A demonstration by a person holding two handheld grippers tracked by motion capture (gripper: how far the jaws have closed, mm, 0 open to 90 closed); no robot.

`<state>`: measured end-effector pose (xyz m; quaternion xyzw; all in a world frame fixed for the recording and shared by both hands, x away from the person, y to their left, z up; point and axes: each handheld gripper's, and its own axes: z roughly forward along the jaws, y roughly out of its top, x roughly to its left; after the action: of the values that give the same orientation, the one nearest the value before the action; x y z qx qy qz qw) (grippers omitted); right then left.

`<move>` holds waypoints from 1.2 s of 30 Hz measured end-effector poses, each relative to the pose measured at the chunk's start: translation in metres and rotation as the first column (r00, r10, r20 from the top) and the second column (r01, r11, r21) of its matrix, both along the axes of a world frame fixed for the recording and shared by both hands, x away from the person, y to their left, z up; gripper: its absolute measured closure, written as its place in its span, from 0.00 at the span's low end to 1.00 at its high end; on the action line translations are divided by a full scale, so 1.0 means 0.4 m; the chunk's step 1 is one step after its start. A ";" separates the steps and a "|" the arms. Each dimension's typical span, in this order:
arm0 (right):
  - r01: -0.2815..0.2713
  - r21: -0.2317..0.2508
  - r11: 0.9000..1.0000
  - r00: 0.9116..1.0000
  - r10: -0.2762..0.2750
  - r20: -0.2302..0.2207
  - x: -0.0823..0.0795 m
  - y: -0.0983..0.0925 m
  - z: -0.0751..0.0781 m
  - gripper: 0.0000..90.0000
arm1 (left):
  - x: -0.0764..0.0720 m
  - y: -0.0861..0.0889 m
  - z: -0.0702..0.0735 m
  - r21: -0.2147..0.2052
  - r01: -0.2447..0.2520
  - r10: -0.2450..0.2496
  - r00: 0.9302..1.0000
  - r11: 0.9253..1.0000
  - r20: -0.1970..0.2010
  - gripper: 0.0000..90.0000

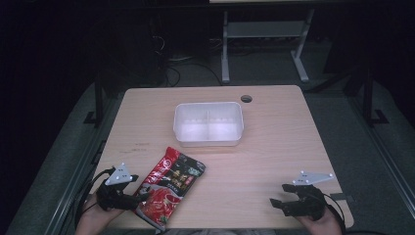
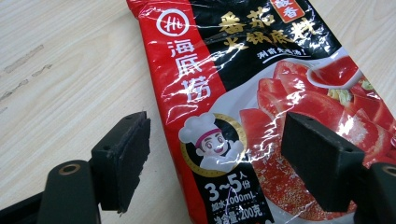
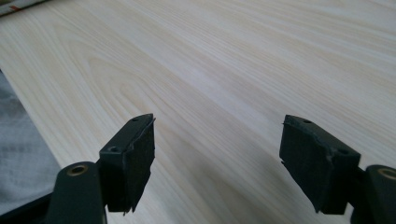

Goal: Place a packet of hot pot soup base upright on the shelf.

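Left claw [image 2: 212, 161] spread wide astride the red sauce packet [image 1: 169, 185] at the table [image 1: 274, 147] near edge, long axis slanting toward the tub [image 1: 208, 123]; right claw [image 3: 217, 158] spread, well apart.

Tables: one light wooden table [image 1: 274, 147]
Tubs: one clear plastic tub [image 1: 208, 123]
Packets: one red-and-black sauce packet [image 1: 169, 185]
Claws: two, left claw [image 1: 139, 197], right claw [image 1: 280, 195]

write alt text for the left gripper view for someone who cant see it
The left gripper hangs open over a glossy red and black soup base packet lying flat on a pale wooden table. One black jaw is above bare wood, the other above the packet's tomato picture; a cartoon chef logo shows between them.
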<state>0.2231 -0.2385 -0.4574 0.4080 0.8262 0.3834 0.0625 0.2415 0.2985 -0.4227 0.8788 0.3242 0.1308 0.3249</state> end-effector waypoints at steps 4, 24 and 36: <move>-0.027 -0.029 0.999 1.000 0.027 0.014 0.012 0.033 0.020 0.27 | 0.002 -0.002 0.001 -0.005 0.004 -0.004 1.000 1.000 -0.010 0.29; -0.171 -0.029 0.985 0.985 0.171 -0.006 0.133 0.213 0.097 0.24 | 0.007 -0.017 0.004 -0.006 0.053 -0.054 0.998 0.999 -0.026 0.45; -0.235 -0.029 0.972 0.971 0.234 -0.044 0.217 0.349 0.110 0.29 | 0.018 -0.022 -0.002 0.003 0.069 -0.068 0.996 0.998 -0.049 0.53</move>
<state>0.3097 -0.0990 -0.4132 0.3141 0.8761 0.3657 0.0070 0.2489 0.2896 -0.4235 0.8930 0.3015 0.0987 0.3193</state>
